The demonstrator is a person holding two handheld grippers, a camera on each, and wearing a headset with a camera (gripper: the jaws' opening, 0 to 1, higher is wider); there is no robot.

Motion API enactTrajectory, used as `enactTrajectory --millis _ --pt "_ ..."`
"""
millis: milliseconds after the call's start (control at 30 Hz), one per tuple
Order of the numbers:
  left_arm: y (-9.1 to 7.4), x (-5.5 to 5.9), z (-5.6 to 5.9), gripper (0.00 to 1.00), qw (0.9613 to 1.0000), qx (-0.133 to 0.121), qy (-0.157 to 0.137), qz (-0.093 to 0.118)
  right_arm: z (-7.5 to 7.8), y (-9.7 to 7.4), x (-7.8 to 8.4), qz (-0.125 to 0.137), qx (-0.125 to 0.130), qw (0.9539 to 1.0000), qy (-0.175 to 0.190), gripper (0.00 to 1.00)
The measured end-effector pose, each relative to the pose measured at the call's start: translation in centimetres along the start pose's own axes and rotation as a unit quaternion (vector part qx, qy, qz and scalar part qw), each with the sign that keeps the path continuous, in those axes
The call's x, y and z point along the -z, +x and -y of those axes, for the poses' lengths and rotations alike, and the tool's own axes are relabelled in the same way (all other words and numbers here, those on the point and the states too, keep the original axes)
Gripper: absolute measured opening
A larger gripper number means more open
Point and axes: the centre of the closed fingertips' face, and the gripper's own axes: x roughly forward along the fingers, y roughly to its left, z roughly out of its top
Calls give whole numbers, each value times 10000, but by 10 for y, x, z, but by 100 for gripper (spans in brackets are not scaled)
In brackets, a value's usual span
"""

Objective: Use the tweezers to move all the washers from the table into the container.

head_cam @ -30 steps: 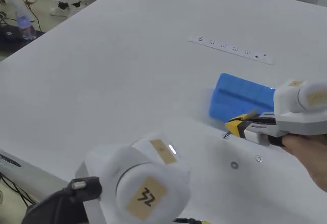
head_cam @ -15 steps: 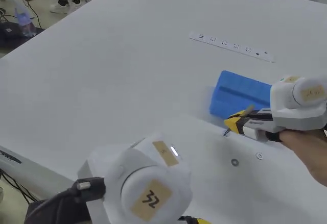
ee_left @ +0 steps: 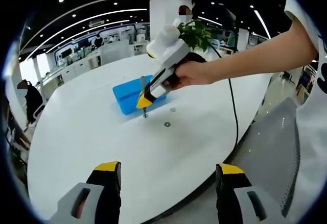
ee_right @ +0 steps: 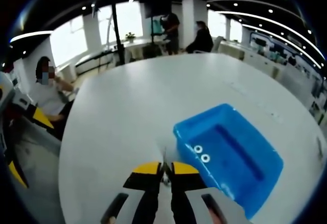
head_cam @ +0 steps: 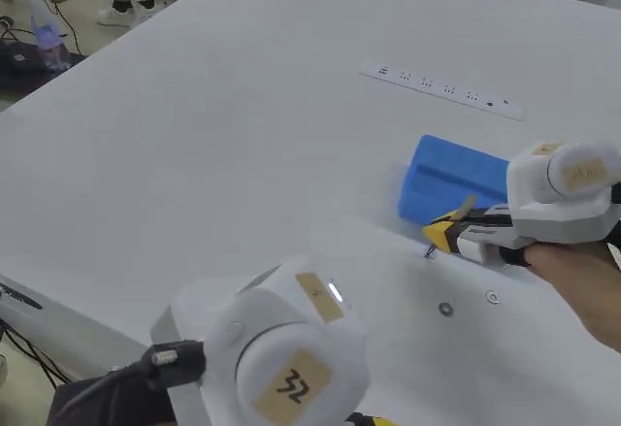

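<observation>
The right gripper point(ee_right: 163, 172) pinches its fingers point(ee_right: 146, 171) narrow on the tweezers point(ee_right: 164, 158), whose tip hangs just beside the blue container point(ee_right: 245, 168). Whether the tip carries anything is too blurred to tell. Two washers point(ee_right: 197, 149) lie inside, and two more lie on the worktop point(head_cam: 243, 154). The left gripper point(ee_left: 168, 169) gapes wide, empty.

Bare worktop point(head_cam: 243, 135) lay open left of the blue container point(head_cam: 451, 179), power strip point(head_cam: 441, 91) beyond it, right claw point(head_cam: 441, 236) pinching tweezers point(ee_right: 165, 157) hung beside its near wall.
</observation>
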Motion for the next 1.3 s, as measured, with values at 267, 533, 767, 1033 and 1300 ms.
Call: enactTrajectory --millis 267,533,767,1033,1300 --pt "-1 -3 1 76 10000 28 10 26 2 -1 -1 199 240 9994 133 3" --pt "-6 -12 -4 77 9998 -55 95 144 -6 -18 -15 357 53 9981 501 2" --pt "-8 -18 -8 80 9995 -106 19 308 -8 -45 -39 686 -1 9963 510 2" --pt "-9 -19 -9 86 9991 -208 63 351 9 -64 -64 1180 124 9896 810 3" --pt "-13 -30 -14 94 9972 -295 -211 657 40 -59 -68 1344 473 9828 1171 3"
